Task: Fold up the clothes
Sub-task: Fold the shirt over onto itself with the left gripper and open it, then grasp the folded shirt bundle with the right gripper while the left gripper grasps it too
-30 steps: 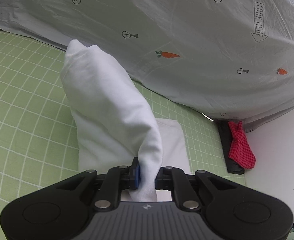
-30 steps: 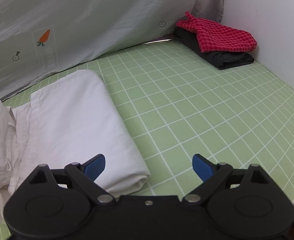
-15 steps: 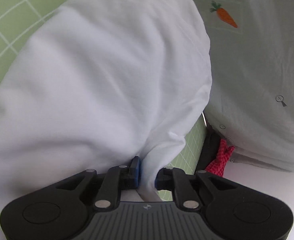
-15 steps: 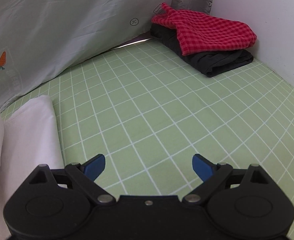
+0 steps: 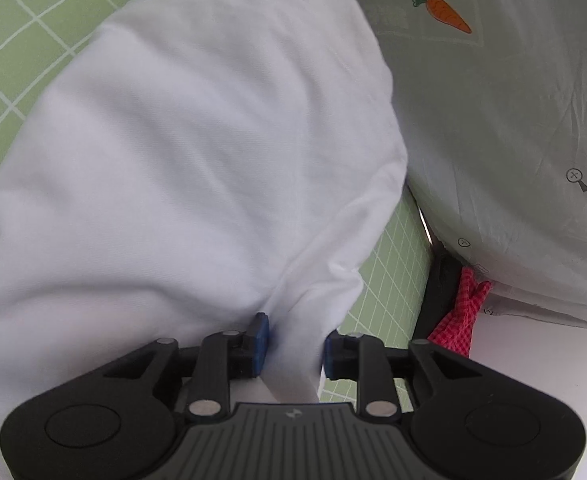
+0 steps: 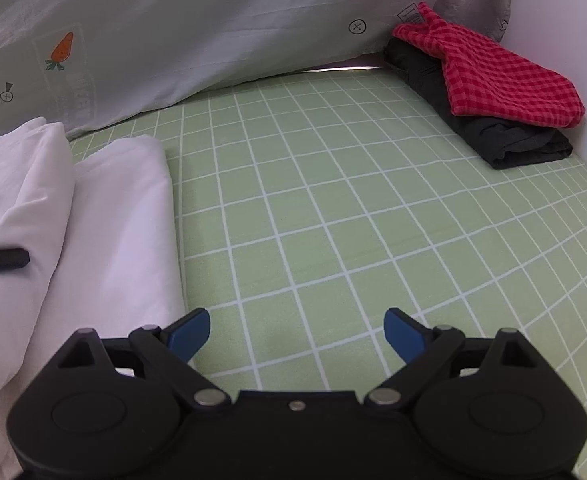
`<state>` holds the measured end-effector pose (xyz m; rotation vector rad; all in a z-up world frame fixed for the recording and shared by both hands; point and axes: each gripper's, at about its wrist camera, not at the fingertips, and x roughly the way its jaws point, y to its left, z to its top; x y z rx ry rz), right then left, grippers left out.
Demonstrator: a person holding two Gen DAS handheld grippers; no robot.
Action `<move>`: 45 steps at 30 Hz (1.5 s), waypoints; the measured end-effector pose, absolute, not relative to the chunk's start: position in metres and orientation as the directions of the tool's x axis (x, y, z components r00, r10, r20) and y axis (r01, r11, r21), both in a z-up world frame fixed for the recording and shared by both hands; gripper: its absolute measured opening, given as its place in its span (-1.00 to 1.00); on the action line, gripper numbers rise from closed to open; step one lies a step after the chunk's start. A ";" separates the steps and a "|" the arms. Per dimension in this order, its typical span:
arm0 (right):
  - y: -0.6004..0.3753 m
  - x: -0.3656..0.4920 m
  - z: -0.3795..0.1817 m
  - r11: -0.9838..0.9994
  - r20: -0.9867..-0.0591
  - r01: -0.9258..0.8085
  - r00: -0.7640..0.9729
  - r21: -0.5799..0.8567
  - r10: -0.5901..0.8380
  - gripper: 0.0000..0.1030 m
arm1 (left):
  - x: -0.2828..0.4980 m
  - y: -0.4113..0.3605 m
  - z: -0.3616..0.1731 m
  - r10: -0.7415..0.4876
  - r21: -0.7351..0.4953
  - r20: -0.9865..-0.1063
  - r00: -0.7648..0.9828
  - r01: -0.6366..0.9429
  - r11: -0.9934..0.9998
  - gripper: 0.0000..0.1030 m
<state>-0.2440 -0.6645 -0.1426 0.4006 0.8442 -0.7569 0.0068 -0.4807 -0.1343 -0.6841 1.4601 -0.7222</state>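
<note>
A white garment (image 5: 197, 152) fills most of the left wrist view, draped in a big fold in front of the camera. My left gripper (image 5: 295, 340) has its jaws slightly parted with a strip of the white cloth still lying between them. In the right wrist view the same garment (image 6: 105, 224) lies folded at the left on the green checked sheet (image 6: 333, 208), with the tip of the left gripper (image 6: 1, 259) against it. My right gripper (image 6: 297, 330) is wide open and empty, just right of the garment's edge.
A grey quilt with carrot prints (image 6: 173, 28) runs along the back. A red checked cloth (image 6: 493, 76) lies on a folded dark garment (image 6: 493, 136) in the far right corner by a white wall (image 6: 573, 40). The stack also shows in the left wrist view (image 5: 459, 312).
The left jaws have opened somewhat around the white cloth, which has come down over the folded part. The right gripper has shifted back left toward the garment, still open.
</note>
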 end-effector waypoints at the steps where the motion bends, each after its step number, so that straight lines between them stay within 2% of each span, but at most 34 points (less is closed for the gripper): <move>1: -0.660 -0.244 -0.140 0.680 -0.785 0.733 0.435 0.024 -0.441 0.83 | 0.004 -0.478 -0.125 -0.790 -0.789 -0.613 0.000 0.041 0.613 0.50; 2: -0.657 -0.245 -0.136 0.683 -0.778 0.730 0.442 0.022 -0.447 0.83 | 0.000 -0.475 -0.115 -0.792 -0.789 -0.610 0.023 0.066 0.610 0.85; 5: -0.650 -0.247 -0.124 0.690 -0.759 0.723 0.457 0.013 -0.465 0.83 | -0.010 -0.462 -0.086 -0.791 -0.777 -0.604 0.095 0.147 0.612 0.85; 7: -0.644 -0.244 -0.119 0.702 -0.752 0.712 0.468 0.009 -0.464 0.83 | -0.015 -0.445 -0.073 -0.742 -0.714 -0.650 0.162 0.203 0.670 0.85; 11: -0.633 -0.236 -0.111 0.732 -0.741 0.681 0.493 0.002 -0.457 0.83 | -0.016 -0.412 -0.072 -0.520 -0.452 -0.810 0.270 0.277 0.848 0.85; 14: -0.626 -0.226 -0.104 0.752 -0.735 0.659 0.513 0.005 -0.444 0.83 | -0.017 -0.392 -0.090 -0.363 -0.290 -0.885 0.292 0.265 0.920 0.85; 21: -0.619 -0.177 -0.094 0.808 -0.728 0.587 0.575 0.048 -0.374 0.83 | -0.016 -0.373 -0.110 -0.354 -0.300 -0.902 0.246 0.232 0.925 0.85; 26: -0.625 -0.136 -0.105 0.840 -0.754 0.504 0.627 0.200 -0.197 0.83 | -0.009 -0.385 -0.116 -0.368 -0.312 -0.901 0.228 0.248 0.917 0.89; 29: -0.628 -0.115 -0.119 0.818 -0.779 0.504 0.616 0.278 -0.114 0.76 | -0.005 -0.391 -0.120 -0.376 -0.319 -0.901 0.216 0.258 0.912 0.92; 31: -0.627 -0.108 -0.128 0.796 -0.789 0.514 0.609 0.319 -0.078 0.68 | -0.005 -0.395 -0.122 -0.378 -0.318 -0.901 0.212 0.268 0.909 0.93; 34: -0.622 -0.102 -0.138 0.789 -0.799 0.511 0.600 0.342 -0.042 0.36 | -0.007 -0.398 -0.123 -0.377 -0.313 -0.903 0.207 0.285 0.906 0.93; 36: -0.614 -0.107 -0.138 0.817 -0.792 0.478 0.609 0.322 -0.044 -0.18 | -0.008 -0.400 -0.122 -0.373 -0.305 -0.904 0.208 0.298 0.905 0.93; 37: -0.610 -0.110 -0.136 0.835 -0.786 0.459 0.617 0.304 -0.052 -0.35 | -0.008 -0.401 -0.121 -0.371 -0.301 -0.905 0.209 0.304 0.904 0.93; 38: -0.606 -0.113 -0.132 0.854 -0.775 0.434 0.629 0.287 -0.060 -0.63 | -0.009 -0.402 -0.120 -0.369 -0.296 -0.906 0.209 0.311 0.903 0.93; 39: -0.603 -0.117 -0.128 0.870 -0.764 0.412 0.642 0.272 -0.065 -0.76 | -0.010 -0.403 -0.118 -0.368 -0.290 -0.905 0.214 0.321 0.902 0.92; 45: -0.602 -0.149 -0.079 0.891 -0.661 0.353 0.746 0.285 -0.084 -0.83 | -0.025 -0.413 -0.093 -0.393 -0.265 -0.881 0.264 0.411 0.872 0.92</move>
